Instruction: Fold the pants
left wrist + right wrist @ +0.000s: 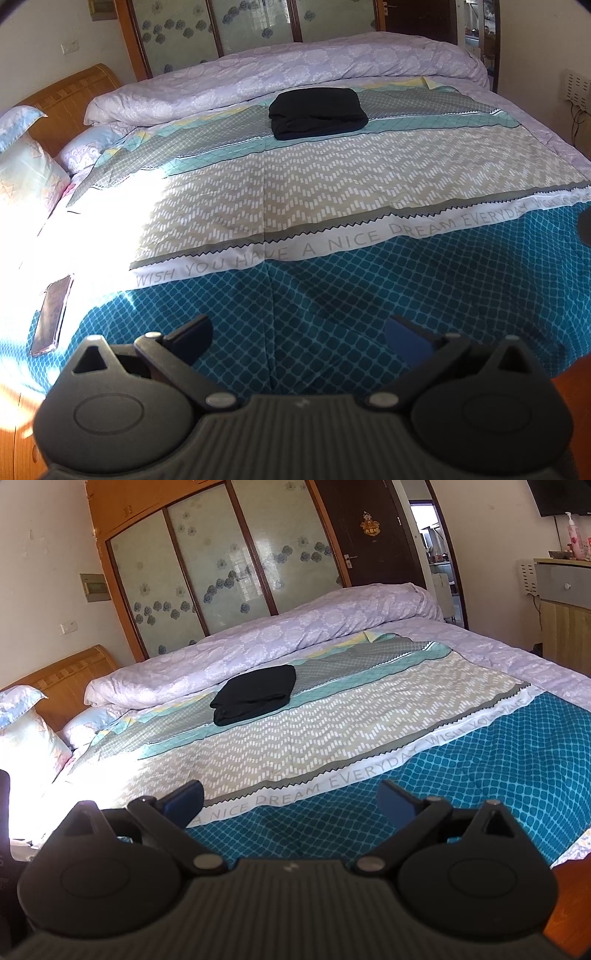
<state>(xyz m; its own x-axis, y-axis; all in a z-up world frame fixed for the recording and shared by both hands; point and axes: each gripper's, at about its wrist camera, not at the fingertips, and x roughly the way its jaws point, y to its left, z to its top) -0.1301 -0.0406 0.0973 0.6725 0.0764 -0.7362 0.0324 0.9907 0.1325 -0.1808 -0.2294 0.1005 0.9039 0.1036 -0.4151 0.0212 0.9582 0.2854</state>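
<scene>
Over the teal near edge of the bedspread: left gripper and right gripper, both spread wide, holding nothing — black pants well apart at twelve o'clock, already a compact folded stack; apparently finished, nothing left to fold.

Your left view's glare washes out the bed beside the phone, pillow cut by the frame edge, your hand-held gripper bodies blurred, folds inside the black pants unreadable
</scene>
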